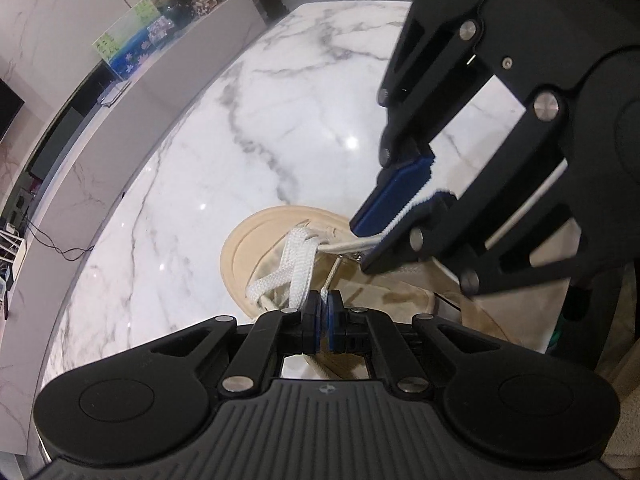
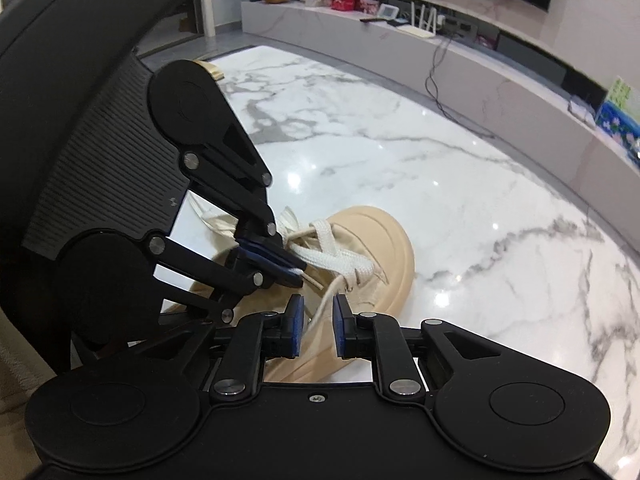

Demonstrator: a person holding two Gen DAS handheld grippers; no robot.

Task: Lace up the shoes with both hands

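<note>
Left tool (image 1: pixel 323 304) pinching white lace (image 1: pixel 300 264), right tool (image 2: pixel 318 310) narrowly apart, beige shoe (image 2: pixel 376 240), no readable writing

Beige shoe (image 2: pixel 372 248) on marble table (image 2: pixel 460 184)

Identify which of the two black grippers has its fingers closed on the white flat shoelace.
The left gripper: its fingers pinch the white flat shoelace, whereas the right gripper's stand apart.
</note>
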